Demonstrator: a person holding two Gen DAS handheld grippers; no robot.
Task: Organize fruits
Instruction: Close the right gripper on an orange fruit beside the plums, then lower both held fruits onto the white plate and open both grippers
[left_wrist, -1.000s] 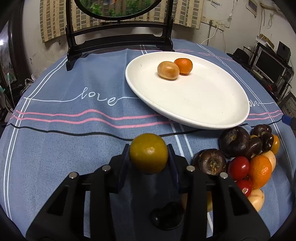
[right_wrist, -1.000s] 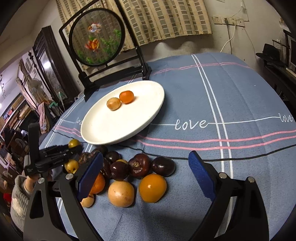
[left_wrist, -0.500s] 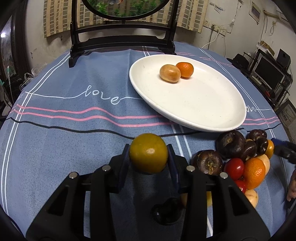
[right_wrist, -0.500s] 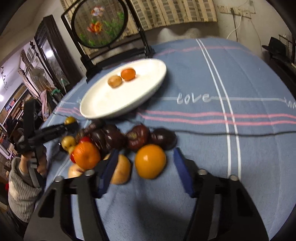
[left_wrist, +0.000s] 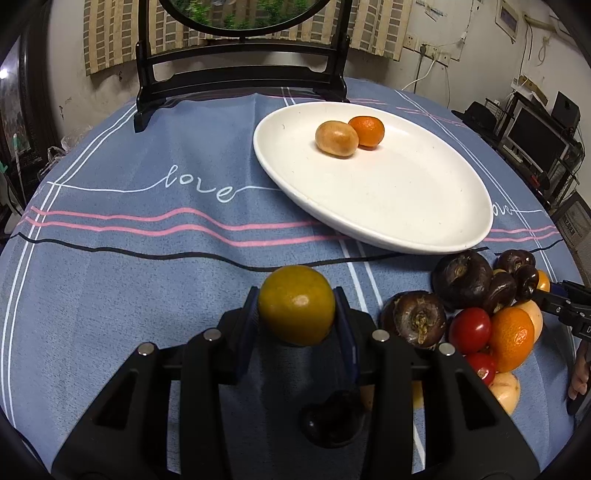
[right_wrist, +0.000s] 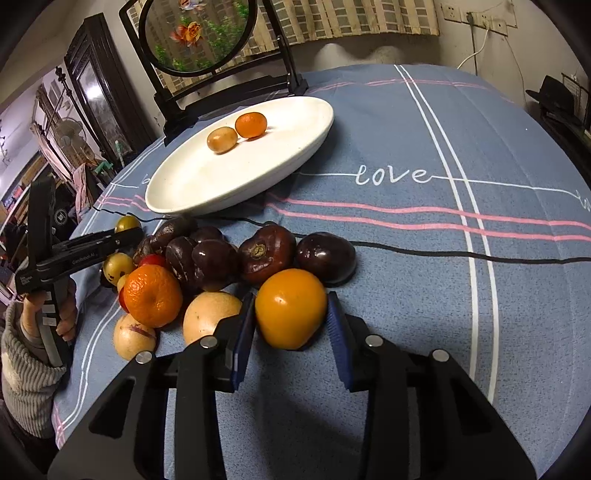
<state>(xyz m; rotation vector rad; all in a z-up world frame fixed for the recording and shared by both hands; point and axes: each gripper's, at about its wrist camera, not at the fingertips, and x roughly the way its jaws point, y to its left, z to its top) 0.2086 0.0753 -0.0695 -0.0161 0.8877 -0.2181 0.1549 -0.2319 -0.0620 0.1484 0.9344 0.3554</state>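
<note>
blue striped tablecloth (right_wrist: 424, 236) filled both views. left gripper (left_wrist: 297, 321) clenched a greenish orange (left_wrist: 296, 304) at lower centre; right gripper (right_wrist: 291, 325), jaws just closing, pinched a yellow-orange fruit (right_wrist: 290, 308) beside the fruit pile (right_wrist: 207, 258), below the white plate (right_wrist: 221, 184).

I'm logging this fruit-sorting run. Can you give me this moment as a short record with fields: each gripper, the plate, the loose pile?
left gripper: shut on a greenish-yellow citrus fruit, held above the cloth
right gripper: jaws have just been closing; pads now against an orange fruit at the pile's near edge
white plate: holds a small mandarin and a tan oval fruit, touching
loose pile: dark water chestnuts, mandarin, cherry tomatoes, pale fruits
surface: blue tablecloth
</note>
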